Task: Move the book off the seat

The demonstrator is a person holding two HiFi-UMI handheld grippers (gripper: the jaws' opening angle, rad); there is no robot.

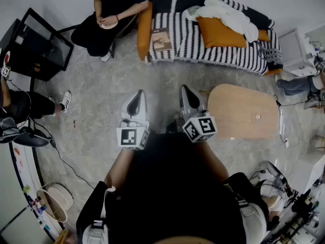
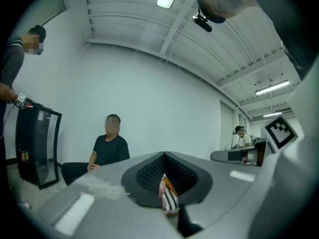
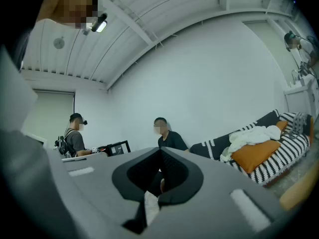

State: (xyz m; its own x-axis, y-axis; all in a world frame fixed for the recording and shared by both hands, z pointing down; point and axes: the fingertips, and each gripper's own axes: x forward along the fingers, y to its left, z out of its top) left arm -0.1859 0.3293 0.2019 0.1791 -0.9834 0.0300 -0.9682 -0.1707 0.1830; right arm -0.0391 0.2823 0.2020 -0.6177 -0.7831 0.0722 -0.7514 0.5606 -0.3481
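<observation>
Both pairs of jaws are pressed together with nothing between them. We hold the left gripper [image 1: 136, 99] and the right gripper [image 1: 187, 93] side by side over the floor [image 1: 101, 100], tips toward 12 o'clock. The book [image 1: 161, 38] lies flat on the sofa [image 1: 218, 52] seat at 12 o'clock, well apart from both grippers, near the sofa's 9 o'clock end. A cushion [image 1: 219, 32] and a blanket [image 1: 231, 14] lie at the book's 3 o'clock. A person [image 1: 109, 11] sits at 11 o'clock.

Striped sofa [image 1: 203, 47] with book [image 1: 161, 38], orange cushion [image 1: 218, 32] and white blanket [image 1: 229, 14] on its seat.
</observation>
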